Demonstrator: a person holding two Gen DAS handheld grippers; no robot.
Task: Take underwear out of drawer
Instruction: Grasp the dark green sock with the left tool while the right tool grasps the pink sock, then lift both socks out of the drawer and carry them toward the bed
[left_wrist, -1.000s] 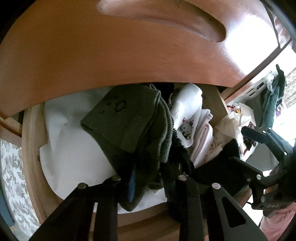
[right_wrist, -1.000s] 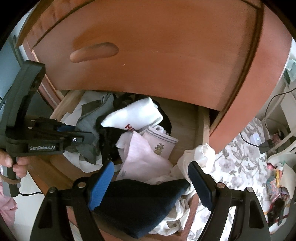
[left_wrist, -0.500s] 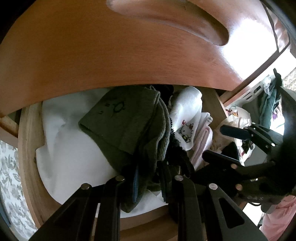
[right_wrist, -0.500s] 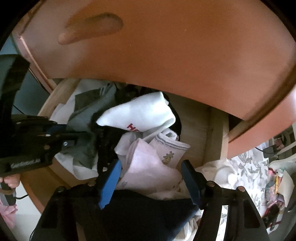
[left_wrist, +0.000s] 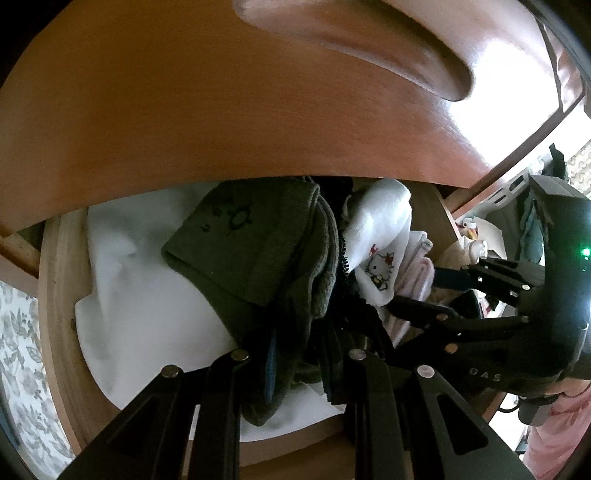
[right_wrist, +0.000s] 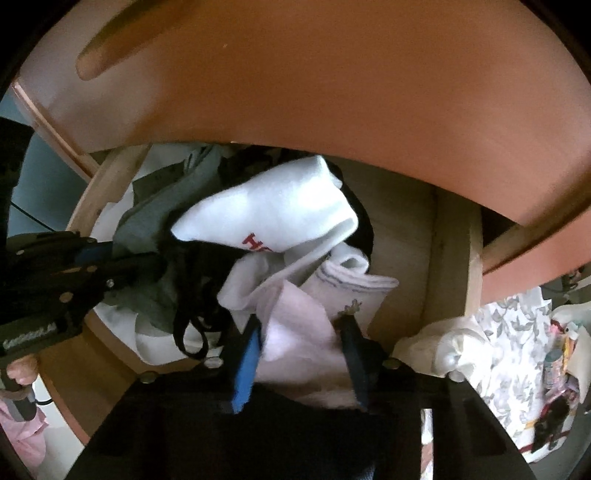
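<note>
I look down into the open drawer (right_wrist: 454, 258), with the front of the drawer above (left_wrist: 221, 110) hanging over its back half.

The pink underwear (right_wrist: 295, 332) lies at the front edge of the drawer, right of the middle, just in front of the white sock (right_wrist: 280, 218) and touching a smaller white sock with a grey band (right_wrist: 354, 284). It is a folded, longish piece. Its long axis runs from the front edge back into the drawer, leaning a little towards the left side, and its narrower end points at the white sock.

My right gripper (right_wrist: 301, 354) points steeply down over it. Its jaws have just been closing and now stand less than half open, with the pink underwear filling the gap. The blue pad (right_wrist: 245, 365) lies against its left side and the other pad against its right.

My left gripper (left_wrist: 299, 354) is at the front edge, left of the middle. Its jaws are nearly closed, pinching a bunch of cloth made of the lower end of the green sock (left_wrist: 251, 251) and some black cloth (right_wrist: 192, 295). I cannot tell which of the two the pads actually bite on. The green sock lies across a white liner (left_wrist: 140, 295), which covers the left half of the drawer floor.
</note>
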